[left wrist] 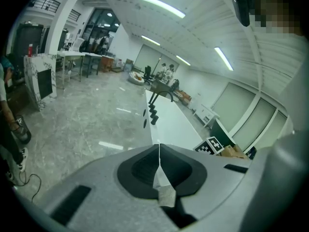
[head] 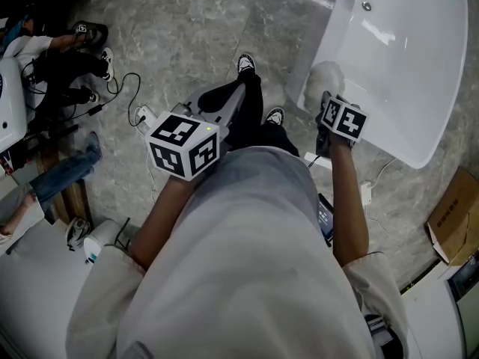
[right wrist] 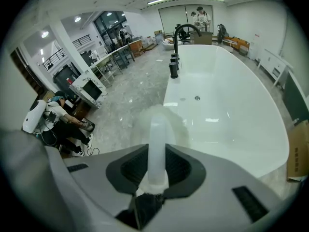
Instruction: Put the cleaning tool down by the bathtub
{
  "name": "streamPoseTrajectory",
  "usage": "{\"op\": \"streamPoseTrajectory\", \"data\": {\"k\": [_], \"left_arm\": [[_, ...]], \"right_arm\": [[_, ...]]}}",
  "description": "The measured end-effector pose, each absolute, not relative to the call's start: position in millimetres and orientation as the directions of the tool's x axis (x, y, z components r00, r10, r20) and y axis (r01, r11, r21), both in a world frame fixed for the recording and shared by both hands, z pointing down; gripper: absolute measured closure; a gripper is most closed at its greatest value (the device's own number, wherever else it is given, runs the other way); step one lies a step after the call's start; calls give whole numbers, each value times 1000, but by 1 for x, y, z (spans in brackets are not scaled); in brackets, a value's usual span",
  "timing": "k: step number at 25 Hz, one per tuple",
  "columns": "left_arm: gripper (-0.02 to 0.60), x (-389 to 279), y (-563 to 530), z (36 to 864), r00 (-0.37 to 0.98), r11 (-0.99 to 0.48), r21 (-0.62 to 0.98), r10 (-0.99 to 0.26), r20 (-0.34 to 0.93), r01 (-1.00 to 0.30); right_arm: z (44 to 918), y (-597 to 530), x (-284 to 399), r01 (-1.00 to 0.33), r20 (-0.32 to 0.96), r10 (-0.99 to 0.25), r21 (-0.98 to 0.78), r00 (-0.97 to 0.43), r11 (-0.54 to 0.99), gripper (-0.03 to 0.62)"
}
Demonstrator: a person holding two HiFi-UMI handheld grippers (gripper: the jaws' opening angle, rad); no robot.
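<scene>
The right tool (right wrist: 157, 149) is clamping the duster (right wrist: 156, 137) by its pale, translucent handle, with the jaws pressing on both sides of it. The handle is running straight out between them. The duster's fluffy whitish head is hanging just past the jaw tips, over the line where the grey marble floor (head: 187, 36) is meeting the left rim of the white bathtub (right wrist: 227, 115). Whether the head is touching the floor or the tub I cannot tell. In the head view this tool is pointing steeply down at the tub's near left edge, and its marker cube is facing up at the camera.

The left tool (left wrist: 159, 151) is staying out to the left, well apart from the duster. Its jaws are pressing together, with only a thin seam showing between them and nothing gripped there. It is pointing along the floor towards the tub's far end.

A black faucet (right wrist: 181, 33) is standing at the tub's far left rim. A person (right wrist: 63, 122) is sitting on the floor far to the left, near a black cable (head: 123, 88). A cardboard box (head: 456, 219) is lying on the floor to the right of the tub.
</scene>
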State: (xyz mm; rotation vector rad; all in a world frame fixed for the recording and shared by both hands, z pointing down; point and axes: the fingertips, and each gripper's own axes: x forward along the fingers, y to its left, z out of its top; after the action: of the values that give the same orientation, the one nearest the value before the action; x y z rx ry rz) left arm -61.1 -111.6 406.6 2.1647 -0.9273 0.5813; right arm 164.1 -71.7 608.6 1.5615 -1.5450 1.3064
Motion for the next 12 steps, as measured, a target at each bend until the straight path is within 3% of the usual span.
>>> {"op": "streamPoseTrajectory", "data": {"k": [12], "left_arm": [[571, -64, -121, 418, 625, -484, 418, -435, 648, -769]], "right_arm": [[646, -74, 167, -945, 930, -335, -237, -154, -225, 526]]}}
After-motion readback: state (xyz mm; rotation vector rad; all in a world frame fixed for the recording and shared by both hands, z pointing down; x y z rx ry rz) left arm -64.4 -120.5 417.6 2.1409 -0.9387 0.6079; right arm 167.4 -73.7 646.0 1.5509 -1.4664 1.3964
